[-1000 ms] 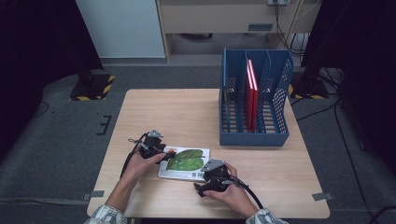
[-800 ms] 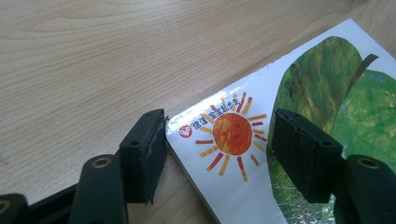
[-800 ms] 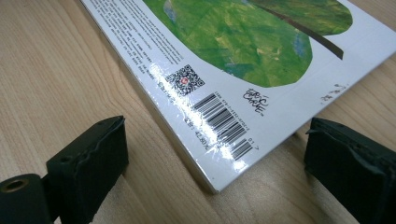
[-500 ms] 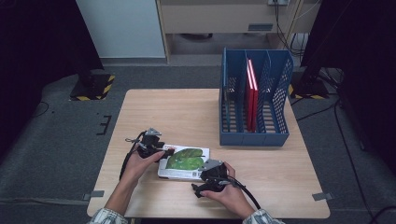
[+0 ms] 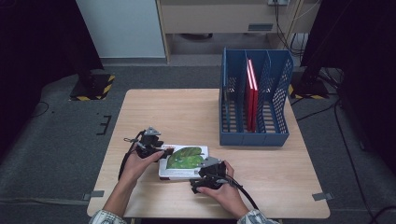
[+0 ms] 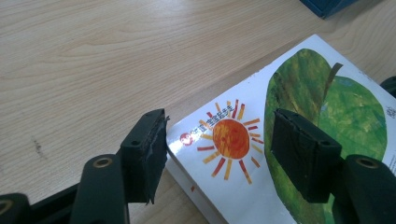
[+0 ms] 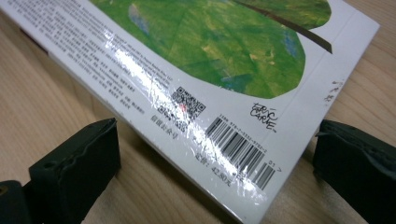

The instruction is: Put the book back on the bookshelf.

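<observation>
Up high, my left gripper and right gripper flank the book on the table. My left view adds its sun corner between half-spread jaws, not pinched. My right shows the barcode corner; those jaws, just opening, stand wide and clear.

Black hand-held gripper in each hand — ridged jaw pads, brass screws, trailing black cables, plaid sleeves

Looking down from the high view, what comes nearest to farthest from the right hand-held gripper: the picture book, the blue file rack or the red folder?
From the right hand-held gripper:
1. Picture book, right at its jaws, lying on the table.
2. Blue file rack, farther back on the table's right.
3. Red folder, standing inside that rack.
</observation>
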Demonstrator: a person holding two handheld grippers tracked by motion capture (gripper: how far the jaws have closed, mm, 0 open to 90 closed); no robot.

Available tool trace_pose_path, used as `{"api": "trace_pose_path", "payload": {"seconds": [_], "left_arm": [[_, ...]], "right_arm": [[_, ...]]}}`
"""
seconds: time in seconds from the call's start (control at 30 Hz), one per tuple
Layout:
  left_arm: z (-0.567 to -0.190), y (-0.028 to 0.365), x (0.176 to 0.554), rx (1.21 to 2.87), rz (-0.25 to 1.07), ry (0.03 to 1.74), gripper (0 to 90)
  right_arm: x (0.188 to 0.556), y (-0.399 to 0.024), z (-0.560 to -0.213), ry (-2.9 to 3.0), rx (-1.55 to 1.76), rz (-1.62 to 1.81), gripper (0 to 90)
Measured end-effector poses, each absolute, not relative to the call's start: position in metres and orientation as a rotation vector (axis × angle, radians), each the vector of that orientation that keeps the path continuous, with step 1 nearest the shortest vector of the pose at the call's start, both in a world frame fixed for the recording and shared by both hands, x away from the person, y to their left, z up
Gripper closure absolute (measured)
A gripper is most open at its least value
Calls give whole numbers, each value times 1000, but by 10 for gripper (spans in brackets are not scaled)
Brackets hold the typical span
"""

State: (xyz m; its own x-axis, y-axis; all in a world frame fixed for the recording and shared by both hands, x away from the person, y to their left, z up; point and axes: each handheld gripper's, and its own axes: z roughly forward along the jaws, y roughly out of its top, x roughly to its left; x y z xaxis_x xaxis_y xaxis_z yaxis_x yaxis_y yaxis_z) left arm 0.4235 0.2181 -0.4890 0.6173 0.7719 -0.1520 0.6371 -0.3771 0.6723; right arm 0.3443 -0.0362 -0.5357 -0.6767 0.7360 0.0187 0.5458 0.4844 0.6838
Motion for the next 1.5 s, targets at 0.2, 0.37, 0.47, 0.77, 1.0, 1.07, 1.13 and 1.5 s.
{"api": "trace_pose_path", "payload": {"seconds": [0.2,0.37,0.47,0.77,1.0,1.07,1.13,1.5], "left_arm": [[-486,218,422,2115,242,1105,355],[-481,217,422,2108,250,1096,352],[-478,218,422,2096,245,1083,351],[-488,214,420,2065,221,1088,147],[-507,217,414,2095,214,1147,131],[-509,221,415,2054,187,1157,141],[-508,225,415,2019,174,1165,166],[-514,227,411,2025,150,1185,108]], "right_arm": [[345,-33,-537,2423,1118,976,4],[345,-30,-538,2381,1160,979,1],[345,-31,-538,2357,1201,1014,4],[345,-33,-538,2348,1223,1036,17],[345,-33,-538,2343,1210,1027,34],[345,-33,-538,2344,1207,1027,34],[345,-34,-538,2343,1211,1030,35],[346,-33,-538,2337,1218,1042,51]]}}
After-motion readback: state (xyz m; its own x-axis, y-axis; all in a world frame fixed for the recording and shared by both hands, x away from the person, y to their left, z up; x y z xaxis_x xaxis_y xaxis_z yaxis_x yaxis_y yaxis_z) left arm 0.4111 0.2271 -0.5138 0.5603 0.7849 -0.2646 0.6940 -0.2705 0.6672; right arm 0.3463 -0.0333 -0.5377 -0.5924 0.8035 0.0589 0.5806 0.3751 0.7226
